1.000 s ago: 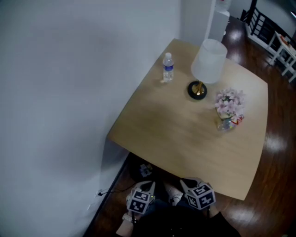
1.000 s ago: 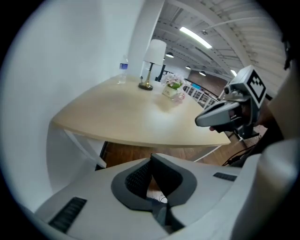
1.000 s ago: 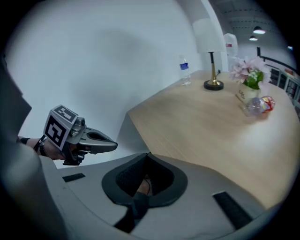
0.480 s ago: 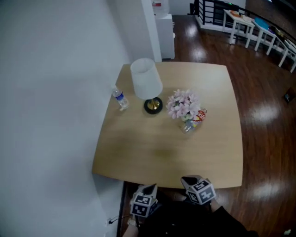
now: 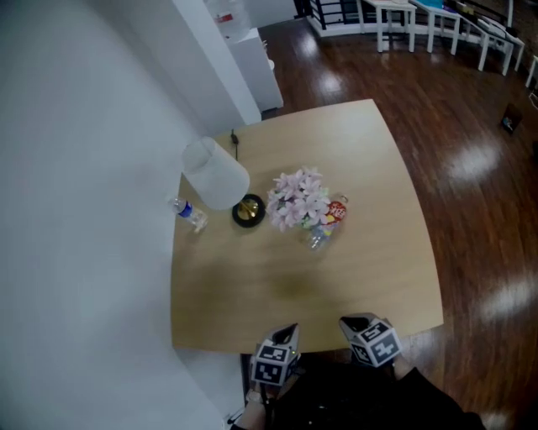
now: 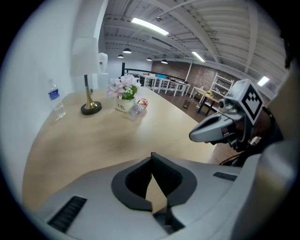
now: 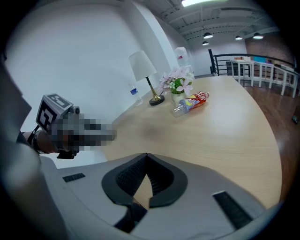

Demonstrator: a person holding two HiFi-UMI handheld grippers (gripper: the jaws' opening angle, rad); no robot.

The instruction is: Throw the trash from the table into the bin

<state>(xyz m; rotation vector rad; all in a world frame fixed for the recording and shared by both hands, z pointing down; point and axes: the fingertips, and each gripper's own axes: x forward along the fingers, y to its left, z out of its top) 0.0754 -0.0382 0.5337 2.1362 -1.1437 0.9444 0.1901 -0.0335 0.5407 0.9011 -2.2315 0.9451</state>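
Observation:
A crushed clear bottle with a red label (image 5: pixel 327 222) lies on the wooden table (image 5: pixel 370 277), against the vase of pink flowers (image 5: pixel 298 198). It also shows in the left gripper view as the crushed bottle (image 6: pixel 138 108) and in the right gripper view as the crushed bottle (image 7: pixel 190 103). My left gripper (image 5: pixel 289 330) and right gripper (image 5: pixel 350 321) hover side by side at the table's near edge, far from the bottle. The left gripper (image 6: pixel 151 155) is shut and holds nothing. The right gripper (image 7: pixel 146 155) is shut too, with its tips touching. No bin is in view.
A white-shaded lamp (image 5: pixel 217 172) on a dark round base and an upright water bottle (image 5: pixel 188 214) stand near the wall at the table's left. Dark wooden floor (image 5: pixel 479 210) lies to the right. White tables (image 5: pixel 437 17) and a white cabinet (image 5: pixel 252 59) stand at the far end.
The view has swung round the table from its corner to its near edge. Both grippers came along with it, still low, side by side and shut. Nothing on the table moved.

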